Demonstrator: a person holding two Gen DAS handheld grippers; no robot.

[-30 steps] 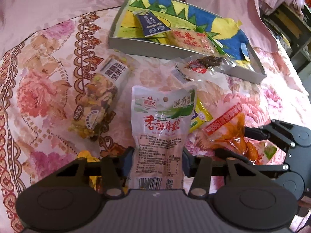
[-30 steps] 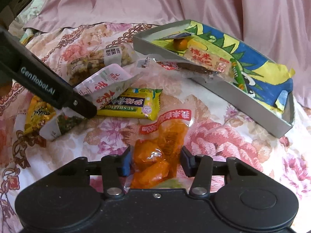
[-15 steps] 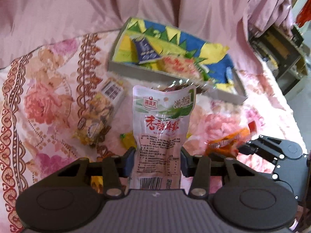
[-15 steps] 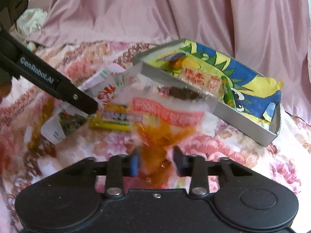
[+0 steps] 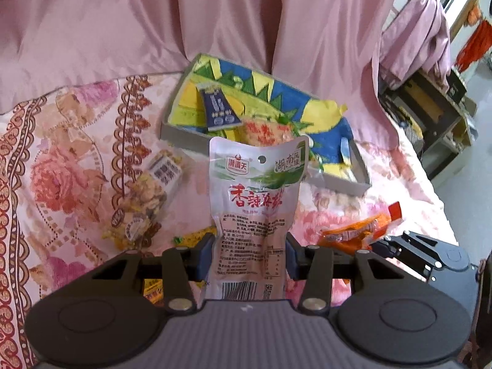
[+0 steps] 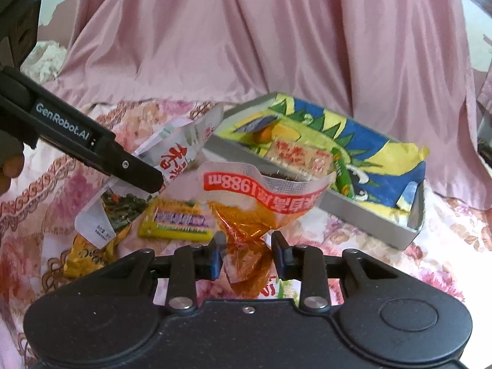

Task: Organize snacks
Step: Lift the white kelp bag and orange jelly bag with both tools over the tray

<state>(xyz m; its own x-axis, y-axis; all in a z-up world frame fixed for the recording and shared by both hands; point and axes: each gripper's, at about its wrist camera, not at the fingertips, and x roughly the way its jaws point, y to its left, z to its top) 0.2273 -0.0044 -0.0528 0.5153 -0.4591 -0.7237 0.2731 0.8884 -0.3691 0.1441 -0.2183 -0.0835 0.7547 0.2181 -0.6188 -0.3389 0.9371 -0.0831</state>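
Observation:
My left gripper (image 5: 249, 255) is shut on a white and green snack pouch (image 5: 256, 203) and holds it upright above the flowered bedspread. My right gripper (image 6: 246, 253) is shut on an orange snack bag with a red band (image 6: 246, 224), lifted off the cloth. The grey tray (image 5: 184, 136) with a blue, yellow and green lining lies beyond both, and holds a dark blue packet (image 5: 218, 110) and a pink-lettered packet (image 6: 296, 155). The left gripper and its pouch (image 6: 178, 160) show at the left of the right wrist view. The orange bag (image 5: 359, 230) shows at the right of the left wrist view.
A clear nut-mix bag (image 5: 144, 203) lies left of the tray. A yellow packet with purple print (image 6: 176, 221) and a yellow bag (image 6: 89, 256) rest on the bedspread. Pink curtain hangs behind. A dark shelf unit (image 5: 430, 117) stands at the far right.
Both grippers have risen with their packets off the bedspread and tilted up toward the curtain. The right jaws closed tighter on the orange bag.

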